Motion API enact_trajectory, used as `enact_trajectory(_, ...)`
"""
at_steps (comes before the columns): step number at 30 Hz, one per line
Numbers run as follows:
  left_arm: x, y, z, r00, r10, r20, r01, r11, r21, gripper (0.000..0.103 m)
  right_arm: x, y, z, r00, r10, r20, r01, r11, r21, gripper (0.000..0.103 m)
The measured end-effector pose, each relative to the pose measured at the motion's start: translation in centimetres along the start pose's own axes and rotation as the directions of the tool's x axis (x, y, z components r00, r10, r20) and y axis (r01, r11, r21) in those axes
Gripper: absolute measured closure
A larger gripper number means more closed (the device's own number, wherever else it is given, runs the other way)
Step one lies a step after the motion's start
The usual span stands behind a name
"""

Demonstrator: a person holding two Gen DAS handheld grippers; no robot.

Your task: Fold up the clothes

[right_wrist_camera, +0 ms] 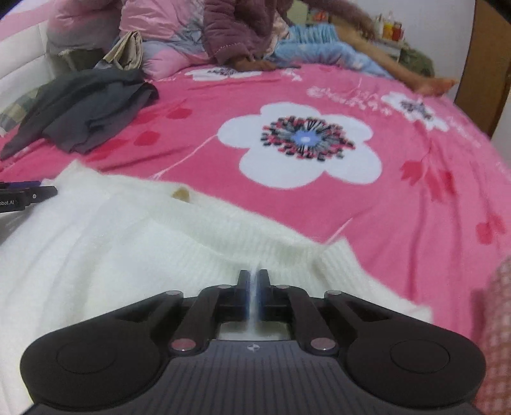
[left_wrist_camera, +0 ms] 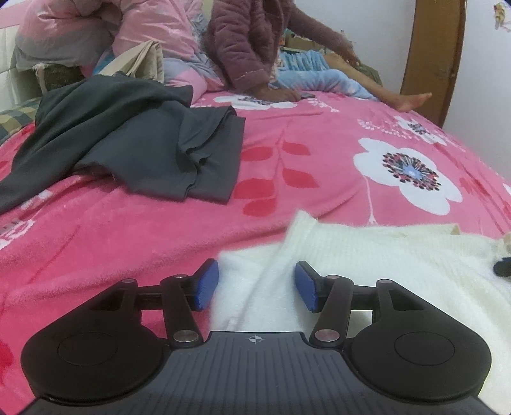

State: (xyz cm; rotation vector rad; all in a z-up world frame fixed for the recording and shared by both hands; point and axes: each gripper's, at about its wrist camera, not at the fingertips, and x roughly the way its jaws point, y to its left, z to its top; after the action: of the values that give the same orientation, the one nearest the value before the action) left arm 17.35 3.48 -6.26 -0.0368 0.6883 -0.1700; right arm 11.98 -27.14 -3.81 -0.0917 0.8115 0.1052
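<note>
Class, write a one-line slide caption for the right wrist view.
Right hand-held gripper pinches the white sweater's ribbed edge on a pink floral blanket.

You've got a pink floral blanket (left_wrist_camera: 319,134) covering the bed, a seated person in a maroon quilted jacket (left_wrist_camera: 246,48) at the far end (bare foot out), plus pink pillows (left_wrist_camera: 153,25) and a wooden door frame (left_wrist_camera: 431,57).

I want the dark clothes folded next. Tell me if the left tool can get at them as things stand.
Probably yes. The left tool is open and holds nothing, over the white sweater. Only bare pink blanket lies between it and the dark clothes.
</note>
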Motion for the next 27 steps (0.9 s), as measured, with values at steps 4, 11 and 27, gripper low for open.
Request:
enact_trajectory(4, -0.3, 0.3, 0.3, 1.000, -0.014, 0.009, 0.014, 1.000, -0.017, 0.049, -2.7, -1.0, 1.2, 0.991, -0.056, 0.123, 0.050, 0.997, 0.050, 0.099)
enact_trajectory(11, 0.1, 0.3, 0.4, 1.000, -0.013, 0.003, 0.013, 1.000, -0.023, 0.049, 3.1, -3.2, 0.1, 0.996, -0.081, 0.024, 0.079, 0.993, 0.085, 0.100)
enact_trajectory(27, 0.6, -0.8, 1.8, 0.998, -0.056, -0.028, 0.059, 0.992, 0.109, 0.072, -0.3, -6.5, -1.3, 0.997, -0.066, 0.044, 0.054, 0.971, 0.235, 0.060)
